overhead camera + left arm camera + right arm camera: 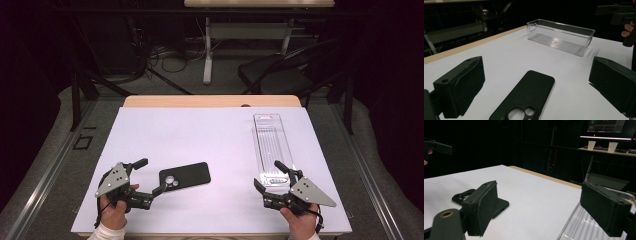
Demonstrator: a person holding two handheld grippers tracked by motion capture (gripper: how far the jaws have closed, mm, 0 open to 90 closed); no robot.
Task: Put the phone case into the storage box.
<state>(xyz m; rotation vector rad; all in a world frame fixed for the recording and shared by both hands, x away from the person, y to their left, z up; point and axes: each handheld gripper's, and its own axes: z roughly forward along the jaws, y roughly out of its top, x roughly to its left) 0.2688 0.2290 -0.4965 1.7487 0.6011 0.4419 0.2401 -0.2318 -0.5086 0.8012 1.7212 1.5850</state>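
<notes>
Left gripper [149,175] spread, bracketing black phone case [184,176]; right gripper [270,176] spread, empty.
Case lies flat on table [200,135], left of clear tray [271,145]; judged light, flexible, best pinched across long edges.

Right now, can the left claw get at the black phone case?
Probably yes. The left claw is open, the phone case lies flat on the white table just ahead between its jaws, with nothing in between.
</notes>
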